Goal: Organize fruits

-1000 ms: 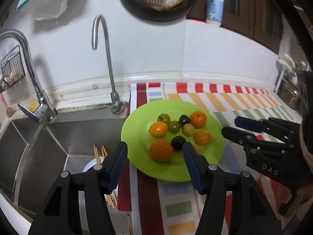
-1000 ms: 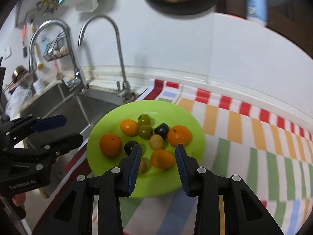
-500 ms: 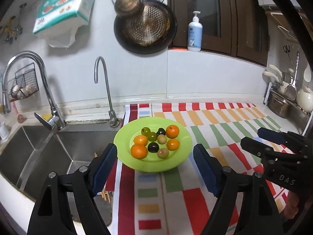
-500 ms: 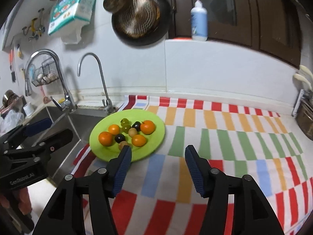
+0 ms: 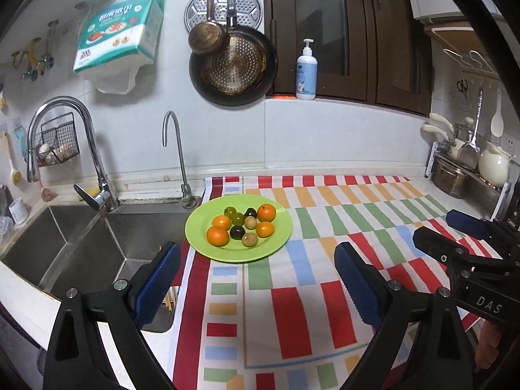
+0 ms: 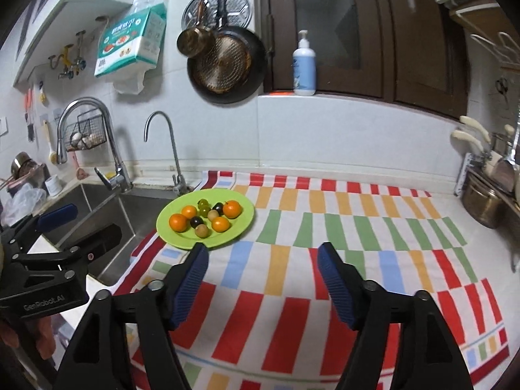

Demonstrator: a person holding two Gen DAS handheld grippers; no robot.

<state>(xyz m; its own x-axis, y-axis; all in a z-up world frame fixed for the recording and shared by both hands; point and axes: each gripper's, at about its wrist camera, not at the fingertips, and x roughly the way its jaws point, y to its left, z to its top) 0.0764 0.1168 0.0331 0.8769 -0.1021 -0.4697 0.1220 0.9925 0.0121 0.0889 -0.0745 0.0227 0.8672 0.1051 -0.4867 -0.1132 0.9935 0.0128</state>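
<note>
A green plate (image 5: 279,232) (image 6: 242,226) sits on a striped cloth by the sink. It holds several small fruits: oranges such as the front left one (image 5: 217,236) (image 6: 179,222), green ones (image 5: 237,218), dark ones (image 5: 237,232) and tan ones (image 5: 249,239). My left gripper (image 5: 256,268) is open and empty, held back from the plate's near side. My right gripper (image 6: 261,265) is open and empty, back and right of the plate. Each gripper shows in the other's view: the right one (image 5: 455,234), the left one (image 6: 78,224).
A steel sink (image 5: 81,247) with two taps (image 5: 175,152) lies left of the plate. The striped cloth (image 5: 325,260) covers the counter. Pots and utensils (image 5: 468,162) stand at the far right. Pans (image 5: 232,65) and a soap bottle (image 5: 306,71) hang or stand on the wall.
Both grippers have pulled back and up from the plate, which now looks small and distant. Both jaws have opened wider. The fruits have not moved.
</note>
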